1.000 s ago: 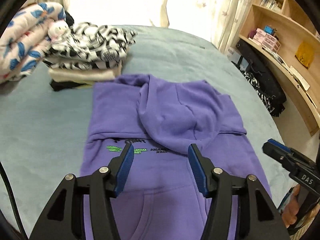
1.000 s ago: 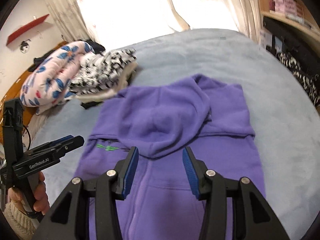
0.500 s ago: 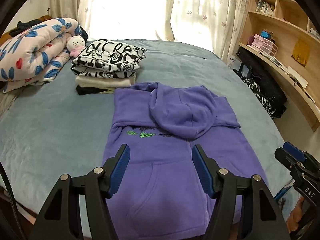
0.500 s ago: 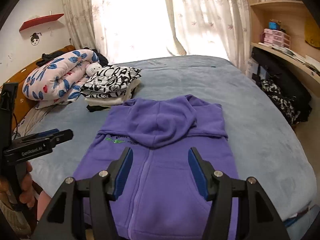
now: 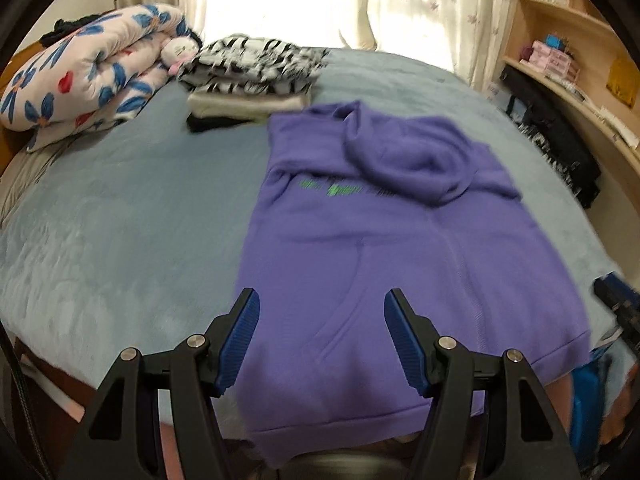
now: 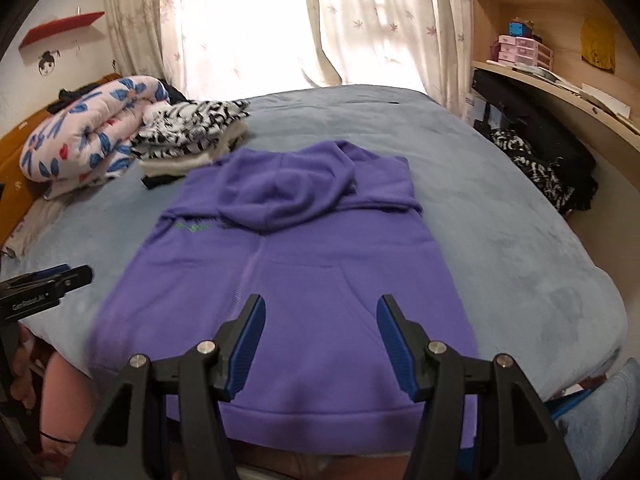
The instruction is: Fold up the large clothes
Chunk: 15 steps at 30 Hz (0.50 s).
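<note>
A purple hoodie [image 5: 380, 248] lies flat on the blue bed, front up, sleeves tucked in, hood [image 5: 404, 160] folded down over the chest; it also shows in the right wrist view [image 6: 304, 264]. Its bottom hem hangs over the bed's near edge. My left gripper [image 5: 322, 336] is open and empty above the hem's left part. My right gripper [image 6: 320, 340] is open and empty above the hem's middle. The left gripper also shows at the left edge of the right wrist view [image 6: 48, 280], and the right gripper at the right edge of the left wrist view [image 5: 616, 300].
A stack of folded clothes [image 5: 252, 76] with a black-and-white top sits at the far left of the bed [image 5: 120, 232], next to a rolled floral quilt [image 5: 88, 80]. Wooden shelves [image 6: 560, 72] and a dark bag [image 6: 536, 148] stand on the right.
Both grippers have pulled back toward the near edge of the bed, from over the hood and chest to over the hem. Both stayed open.
</note>
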{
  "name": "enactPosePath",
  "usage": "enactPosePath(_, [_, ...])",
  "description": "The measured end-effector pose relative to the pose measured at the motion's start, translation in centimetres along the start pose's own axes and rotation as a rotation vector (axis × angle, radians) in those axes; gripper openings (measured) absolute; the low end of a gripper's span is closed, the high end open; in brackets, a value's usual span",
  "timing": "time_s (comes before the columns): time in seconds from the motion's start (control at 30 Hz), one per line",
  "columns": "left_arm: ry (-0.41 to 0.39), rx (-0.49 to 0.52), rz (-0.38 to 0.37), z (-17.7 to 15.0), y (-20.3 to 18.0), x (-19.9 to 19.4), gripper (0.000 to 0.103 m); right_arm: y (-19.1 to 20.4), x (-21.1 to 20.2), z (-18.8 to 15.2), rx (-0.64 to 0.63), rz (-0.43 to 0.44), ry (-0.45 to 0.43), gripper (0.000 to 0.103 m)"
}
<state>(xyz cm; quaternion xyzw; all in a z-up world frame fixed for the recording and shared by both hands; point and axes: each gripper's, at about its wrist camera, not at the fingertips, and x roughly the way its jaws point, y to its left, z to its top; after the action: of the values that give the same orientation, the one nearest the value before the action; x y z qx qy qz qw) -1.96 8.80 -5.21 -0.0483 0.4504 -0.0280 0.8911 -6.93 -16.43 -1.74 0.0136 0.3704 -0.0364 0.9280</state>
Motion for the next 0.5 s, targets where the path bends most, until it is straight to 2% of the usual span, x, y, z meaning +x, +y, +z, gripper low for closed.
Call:
enactPosePath(0.27, [0.118, -0.073, 0.028, -3.7, 3.7, 4.3, 0.063, -4.7, 1.8, -2.3, 0.061, -0.102, 0.053, 0.058])
enactPosePath(0.5, [0.152, -0.12, 0.017, -5.0, 5.6, 5.3, 0.063, -8.8, 2.8, -4.9, 0.142, -0.161, 0.117, 0.058])
